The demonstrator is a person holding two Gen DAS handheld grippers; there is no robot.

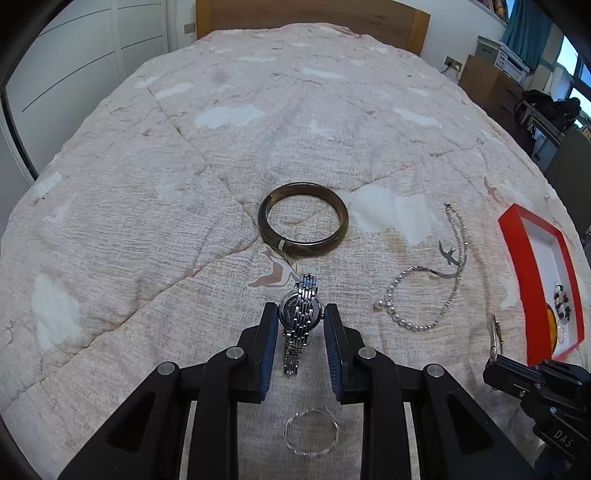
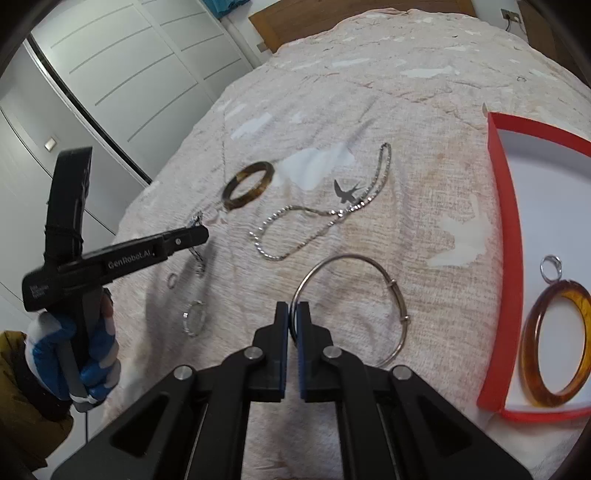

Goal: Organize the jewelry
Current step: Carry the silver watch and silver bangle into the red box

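Observation:
My left gripper (image 1: 300, 314) is open, its jaws on either side of a silver metal watch (image 1: 298, 317) lying on the bed. A dark brown bangle (image 1: 303, 224) lies beyond it, a silver pearl necklace (image 1: 432, 280) to the right, and a thin twisted silver ring (image 1: 312, 432) under the gripper. My right gripper (image 2: 294, 314) is shut on a thin silver wire bangle (image 2: 354, 306) resting on the quilt. The red-rimmed white box (image 2: 506, 229) at right holds an amber bangle (image 2: 554, 343) and a small ring (image 2: 551, 266).
Everything lies on a pink quilted bed cover (image 1: 184, 166) with a wooden headboard (image 1: 314, 14) at the far end. White wardrobe doors (image 2: 122, 74) stand to the left. Desks and clutter (image 1: 517, 85) stand far right. The left gripper (image 2: 110, 258) shows in the right wrist view.

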